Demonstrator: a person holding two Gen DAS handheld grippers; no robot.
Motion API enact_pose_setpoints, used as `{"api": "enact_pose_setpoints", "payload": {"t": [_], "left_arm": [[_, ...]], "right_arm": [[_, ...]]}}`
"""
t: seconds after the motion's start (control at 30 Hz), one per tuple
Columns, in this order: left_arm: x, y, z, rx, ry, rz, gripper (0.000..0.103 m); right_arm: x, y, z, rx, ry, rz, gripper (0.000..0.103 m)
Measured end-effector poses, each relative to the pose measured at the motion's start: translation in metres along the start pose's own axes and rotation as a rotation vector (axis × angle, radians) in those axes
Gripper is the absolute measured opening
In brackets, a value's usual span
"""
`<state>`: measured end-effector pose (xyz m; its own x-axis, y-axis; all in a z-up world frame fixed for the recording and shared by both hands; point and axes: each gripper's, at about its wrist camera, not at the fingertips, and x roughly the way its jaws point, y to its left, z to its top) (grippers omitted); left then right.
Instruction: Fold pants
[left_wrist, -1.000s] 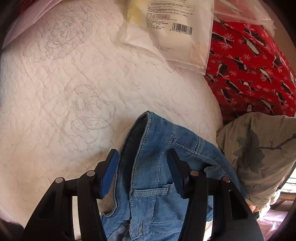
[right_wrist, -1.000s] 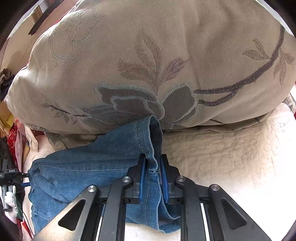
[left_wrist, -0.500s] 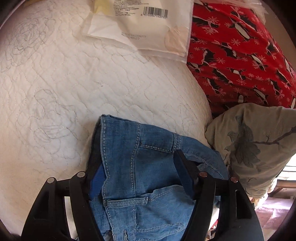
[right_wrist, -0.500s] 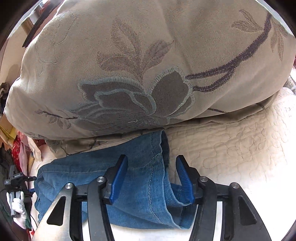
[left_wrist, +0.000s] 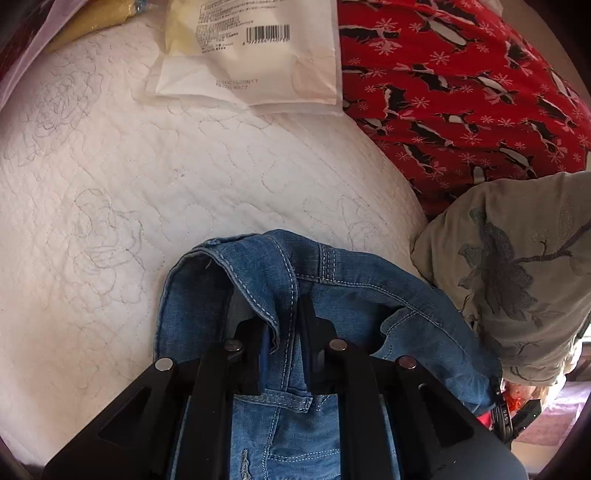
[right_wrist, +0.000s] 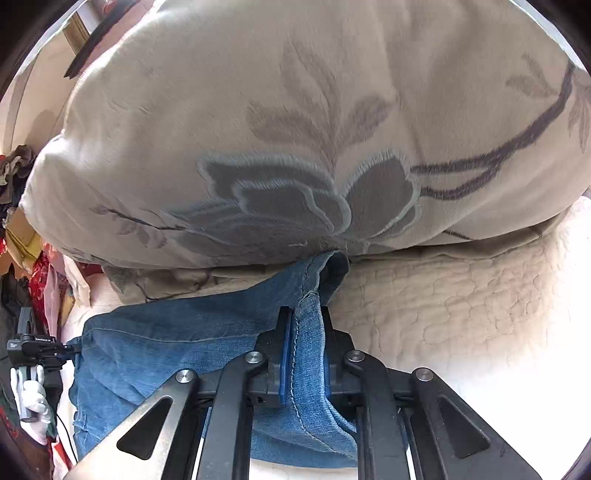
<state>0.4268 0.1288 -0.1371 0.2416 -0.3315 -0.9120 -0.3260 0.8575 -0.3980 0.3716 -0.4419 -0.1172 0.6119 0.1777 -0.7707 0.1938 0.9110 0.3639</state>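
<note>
Blue denim pants (left_wrist: 332, 291) lie on a white quilted bed cover (left_wrist: 147, 184). In the left wrist view my left gripper (left_wrist: 282, 332) is shut on the waistband edge of the pants, near the belt loop and back pocket. In the right wrist view my right gripper (right_wrist: 304, 332) is shut on the hem end of a pant leg (right_wrist: 184, 332), which bunches up against the big pillow. The left gripper also shows at the far left edge of the right wrist view (right_wrist: 33, 347), held by a white-gloved hand.
A large beige pillow with grey embroidered flowers (right_wrist: 295, 129) lies right behind the pant hem and shows at the right in the left wrist view (left_wrist: 517, 277). A red patterned cloth (left_wrist: 461, 92) and a white plastic mailer bag (left_wrist: 258, 55) lie at the back.
Both grippers were open around the denim half a second ago and have now shut on it. The right one had let go of the hem before closing again.
</note>
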Motion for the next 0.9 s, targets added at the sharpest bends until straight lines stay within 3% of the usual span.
{"api": "enact_pose_setpoints", "payload": {"t": [0.23, 0.47, 0.63, 0.77, 0.9], "left_arm": [[-0.064, -0.003, -0.027, 0.048, -0.090, -0.105, 0.011], [-0.120, -0.015, -0.086, 0.101, -0.182, -0.159, 0.011], [-0.150, -0.009, -0.141, 0.128, -0.205, -0.247, 0.011], [-0.154, 0.013, -0.192, 0.134, -0.177, -0.313, 0.012], [-0.129, 0.042, -0.231, 0.123, -0.107, -0.247, 0.012]], "right_arm": [[-0.067, 0.014, -0.011, -0.055, -0.075, 0.072, 0.012], [-0.143, 0.017, -0.056, -0.058, -0.138, 0.164, 0.012], [-0.201, 0.014, -0.110, -0.069, -0.163, 0.205, 0.010], [-0.232, 0.002, -0.171, -0.058, -0.125, 0.231, 0.010], [-0.226, -0.017, -0.223, -0.041, -0.009, 0.139, 0.015]]}}
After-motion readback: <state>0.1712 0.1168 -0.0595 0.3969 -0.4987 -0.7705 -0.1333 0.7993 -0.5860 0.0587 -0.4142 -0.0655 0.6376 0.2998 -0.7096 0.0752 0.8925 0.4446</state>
